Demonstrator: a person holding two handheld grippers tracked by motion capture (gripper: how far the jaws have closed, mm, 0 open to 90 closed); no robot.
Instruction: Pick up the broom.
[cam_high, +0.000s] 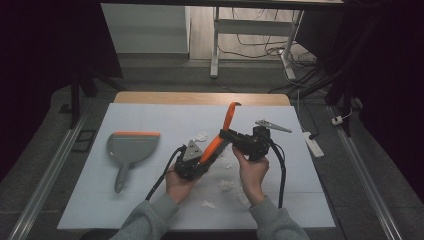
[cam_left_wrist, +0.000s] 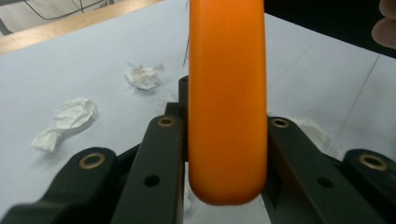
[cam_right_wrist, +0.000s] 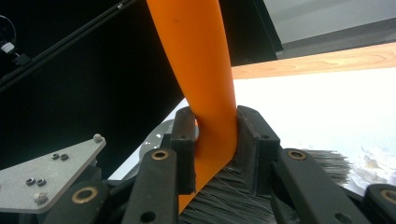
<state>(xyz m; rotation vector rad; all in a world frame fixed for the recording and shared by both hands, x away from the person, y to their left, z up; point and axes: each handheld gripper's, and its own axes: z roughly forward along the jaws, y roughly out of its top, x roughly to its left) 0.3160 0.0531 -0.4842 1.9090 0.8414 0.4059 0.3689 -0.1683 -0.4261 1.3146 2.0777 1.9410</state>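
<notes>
high view: orange brush (cam_high: 223, 131) slants, handle up-right, away.

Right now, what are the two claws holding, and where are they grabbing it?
Both hold the orange plastic hand brush. The left claw clamps the handle; the right claw pinches it just above the black bristles.

Obstacles: crumpled tissue scraps (cam_high: 227, 185) lie scattered on the white table cover (cam_high: 150, 200) close around both hands. Grey dustpan (cam_high: 131, 146) lies at left, well apart from the left gripper (cam_high: 192, 159). Orange brush handle (cam_high: 224, 131) rises tilted between the grippers, barring passage across the middle. Far half of the cover is open; front left corner is also free.
</notes>
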